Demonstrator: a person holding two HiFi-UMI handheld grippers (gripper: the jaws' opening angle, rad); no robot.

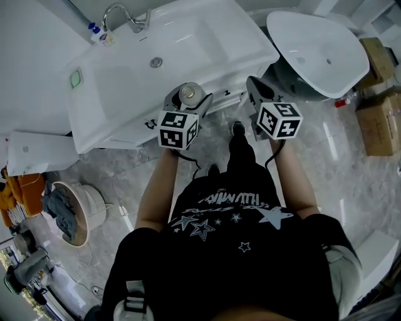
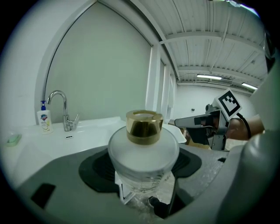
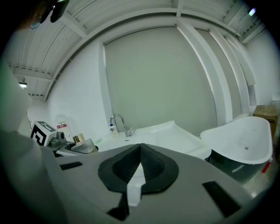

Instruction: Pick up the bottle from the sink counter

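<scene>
Item 1, bottle [image 2: 143, 153]: frosted, round-shouldered body with a gold cap [image 2: 144, 126], upright. Location: gripped between the pads of the left tongs [image 2: 142, 168], clear of the sink surface [image 1: 125, 94]. In the head view the bottle [image 1: 188, 94] sits just in front of that surface's front edge, and grey marble floor [image 1: 207, 147] shows beneath it in the left gripper view.

Item 2, left tongs [image 1: 183, 108]: jaws spread to the bottle's width and clamped on its body from both sides.

Item 3, right tongs [image 3: 140, 168]: jaws pressed together, pads meeting along a centre seam with nothing between them. In the head view the right tongs [image 1: 258, 94] are held beside the left pair, near it but apart.

Item 4, sink surface fittings: chrome faucet [image 1: 122, 14] at the back rim; small soap bottle [image 1: 100, 36] just beside the faucet; green pad [image 1: 75, 78] at the left corner.

Item 5, surroundings: white tub [image 1: 319, 50] to the right of the sink; cardboard boxes [image 1: 379, 119] at far right; basket [image 1: 72, 213] of cloth on the floor at left
</scene>
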